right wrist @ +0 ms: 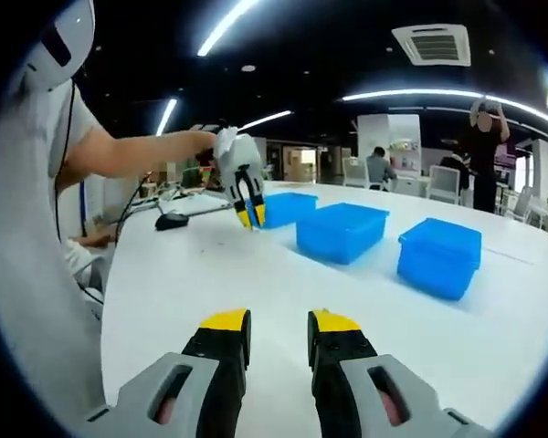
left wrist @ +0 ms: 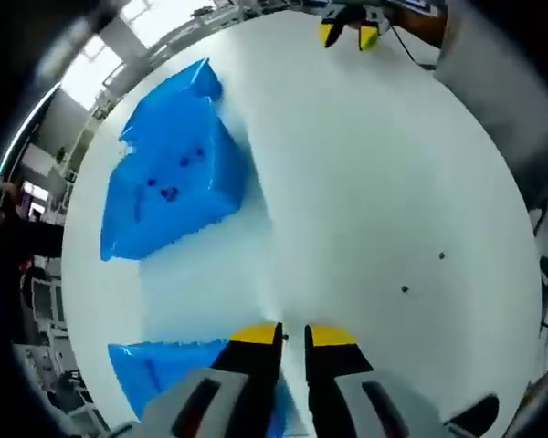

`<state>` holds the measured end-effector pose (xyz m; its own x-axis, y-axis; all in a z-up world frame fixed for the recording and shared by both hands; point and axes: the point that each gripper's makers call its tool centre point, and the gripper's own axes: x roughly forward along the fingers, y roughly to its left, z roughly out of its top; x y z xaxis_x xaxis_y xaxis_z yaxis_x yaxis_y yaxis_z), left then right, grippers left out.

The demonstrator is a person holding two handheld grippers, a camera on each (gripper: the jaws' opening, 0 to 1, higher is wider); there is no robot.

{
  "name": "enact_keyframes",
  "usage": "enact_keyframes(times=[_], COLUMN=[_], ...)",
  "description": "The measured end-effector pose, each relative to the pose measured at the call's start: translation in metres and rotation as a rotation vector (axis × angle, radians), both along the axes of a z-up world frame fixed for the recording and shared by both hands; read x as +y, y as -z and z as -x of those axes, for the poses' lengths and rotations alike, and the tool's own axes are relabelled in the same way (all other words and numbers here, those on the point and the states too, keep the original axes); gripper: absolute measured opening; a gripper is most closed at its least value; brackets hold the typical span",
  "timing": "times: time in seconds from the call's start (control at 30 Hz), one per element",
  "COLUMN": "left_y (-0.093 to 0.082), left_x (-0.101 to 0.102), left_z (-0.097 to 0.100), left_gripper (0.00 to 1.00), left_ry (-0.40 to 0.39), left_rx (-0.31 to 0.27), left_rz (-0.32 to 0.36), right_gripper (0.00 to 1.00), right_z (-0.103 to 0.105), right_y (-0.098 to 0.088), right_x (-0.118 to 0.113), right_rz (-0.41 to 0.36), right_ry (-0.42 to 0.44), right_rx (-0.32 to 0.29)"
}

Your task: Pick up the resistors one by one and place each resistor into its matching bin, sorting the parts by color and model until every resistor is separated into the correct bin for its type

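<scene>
In the left gripper view my left gripper (left wrist: 293,336) hangs over the white table (left wrist: 374,182), its jaws nearly together on a tiny dark resistor (left wrist: 284,338) at the tips. A blue bin (left wrist: 169,187) with several small dark parts lies ahead to the left. A second blue bin (left wrist: 160,370) sits beside the left jaw. Two loose resistors (left wrist: 441,256) (left wrist: 404,289) lie on the table to the right. My right gripper (right wrist: 279,321) stands open and empty above the table. From there the left gripper (right wrist: 252,217) points down near three blue bins (right wrist: 341,230).
My right gripper (left wrist: 349,36) shows at the table's far edge in the left gripper view. A person in a grey shirt (right wrist: 36,274) sits close on the left, arm stretched over the table. A black mouse (right wrist: 172,220) and cables lie at the far edge.
</scene>
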<state>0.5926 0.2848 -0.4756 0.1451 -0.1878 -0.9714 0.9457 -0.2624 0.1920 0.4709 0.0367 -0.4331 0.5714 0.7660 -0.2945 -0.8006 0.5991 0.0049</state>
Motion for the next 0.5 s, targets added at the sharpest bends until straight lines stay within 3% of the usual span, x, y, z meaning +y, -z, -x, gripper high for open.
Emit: enact_keyframes(times=[0.17,0.5], left_y=[0.0043,0.0041], left_x=[0.0078,0.0056], left_z=[-0.0041,0.0005], left_gripper=[0.11,0.09], left_ry=[0.018,0.033], left_rx=[-0.003,0.007], left_rz=[-0.076,-0.112], right_gripper=[0.27,0.27], right_z=[-0.0049,-0.0025], right_y=[0.0015,0.0017], right_x=[-0.0016,0.0024], right_rz=[0.000,-0.002], right_ry=[0.004,-0.006], right_rx=[0.004,0.006])
